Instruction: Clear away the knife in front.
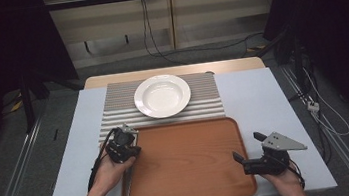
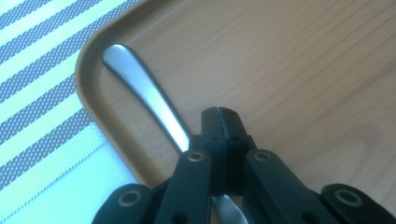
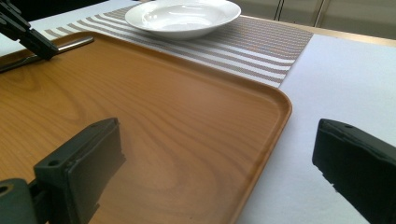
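1. One wooden tray point(image 1: 185, 162) lies at the near edge of the table point(image 1: 258, 98), one white plate point(image 1: 162, 96) sits on one striped placemat point(image 1: 113, 110) beyond it, and one metal utensil point(image 2: 140, 86) lies along the tray's left rim.
2. Two grippers are held, one per hand.
3. Only the utensil's handle can be seen; its working end is hidden beneath the left gripper point(image 2: 219, 116), so whether it is a spoon, fork or knife cannot be told.
4. The left gripper's jaws are pressed together just beside the handle, above the tray's far-left corner; they do not appear to grip it.
5. The right gripper point(image 1: 250, 148) hovers at the tray's right rim with jaws wide apart, one over the tray, one over the table.
6. Both forearms enter from the bottom edge, hands wrapped around the gripper bodies.
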